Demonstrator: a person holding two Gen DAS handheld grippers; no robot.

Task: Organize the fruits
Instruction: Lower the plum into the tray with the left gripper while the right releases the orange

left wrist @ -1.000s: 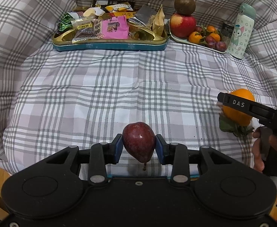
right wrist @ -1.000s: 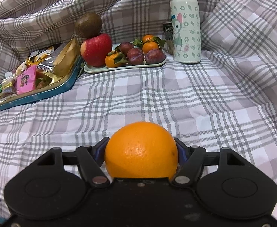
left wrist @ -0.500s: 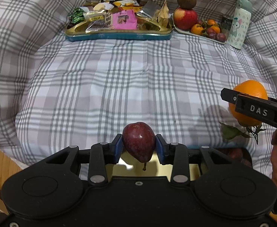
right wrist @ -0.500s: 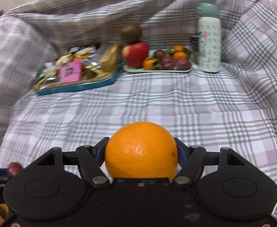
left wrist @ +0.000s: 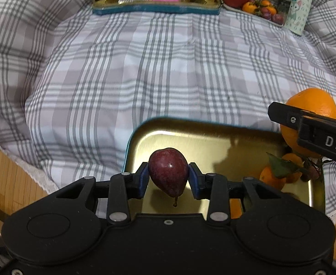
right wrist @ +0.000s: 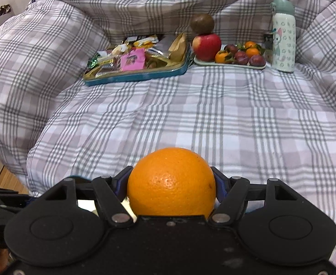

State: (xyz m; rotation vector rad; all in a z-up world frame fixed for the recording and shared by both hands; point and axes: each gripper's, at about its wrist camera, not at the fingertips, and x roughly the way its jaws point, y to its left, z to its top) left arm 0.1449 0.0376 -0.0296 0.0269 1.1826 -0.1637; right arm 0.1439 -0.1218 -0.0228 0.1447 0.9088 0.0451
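Landmark: gold tin at the near edge of the bed.

Left tool clenched on a dark red pear, stem down, held above the tin's left half, not touching the bottom. Right tool clenched on an orange; seen from the left wrist, the orange hangs over the tin's right rim.

Already in the tin: small tangerines with leaves, right side. The rest of the tin floor is bare.

Far from the tin, at the back of the bed: a snack tray, and to its right a plate with an apple, a brown fruit on top of it, plums and more tangerines. A bottle stands right of the plate.

Judgement: task partly done. Two fruits are in hand and not yet set down. If the tin is the goal, the plate's fruit is still to be moved.
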